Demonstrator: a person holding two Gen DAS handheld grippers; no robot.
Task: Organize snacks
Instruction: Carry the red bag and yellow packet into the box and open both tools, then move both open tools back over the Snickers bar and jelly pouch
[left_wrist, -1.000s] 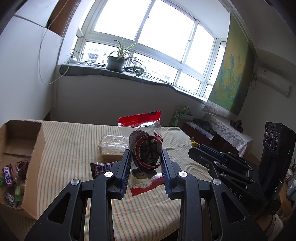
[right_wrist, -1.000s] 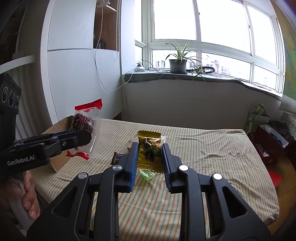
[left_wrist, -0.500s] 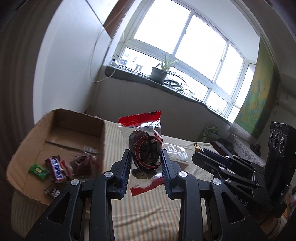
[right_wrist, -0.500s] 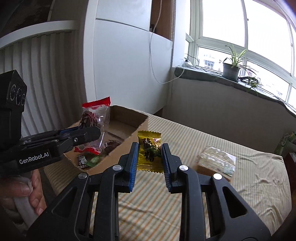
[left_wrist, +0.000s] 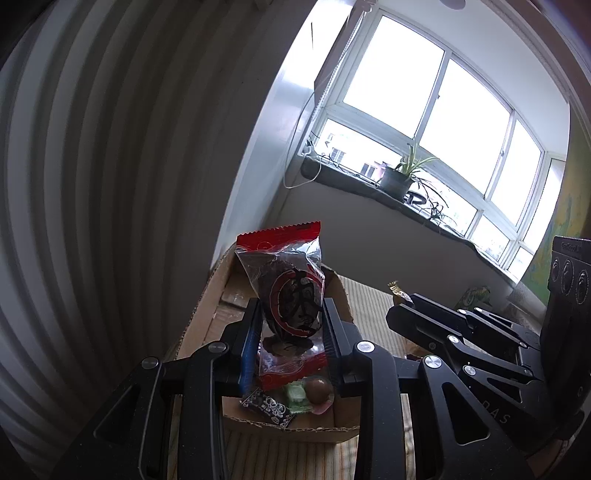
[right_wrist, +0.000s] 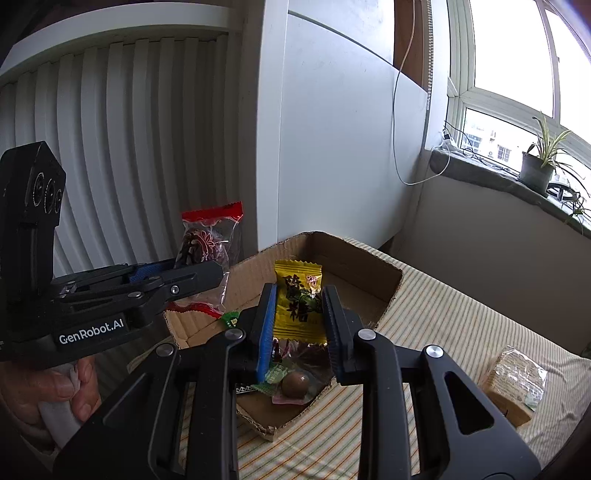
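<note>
Left claw: the left gripper (left_wrist: 290, 328) is clamped on a red-edged clear packet (left_wrist: 286, 291) with a dark snack inside; the packet stands upright between the jaws, its red top edge above them and its red bottom edge below
Right claw: the right gripper (right_wrist: 299, 314) is clamped on a yellow candy packet (right_wrist: 300, 301); the packet stands upright, its printed face toward the camera
Box: an open cardboard box (right_wrist: 373, 277) sits on the striped cloth (right_wrist: 461, 317); both held packets hang over it
In the box: a round brown sweet in clear wrap (right_wrist: 295, 384); a green wrapper (right_wrist: 275, 373) just beside it; a black patterned wrapper (left_wrist: 267, 404) near the front wall; a small green packet (right_wrist: 231, 319) by the left wall
Outside the box: a clear-wrapped block (right_wrist: 513, 380) lies on the cloth, well apart from the box
Person: a hand (right_wrist: 55, 391) grips the handle of the left gripper at the lower left of the right wrist view
Background: a potted plant (right_wrist: 539, 166) on the window ledge
</note>
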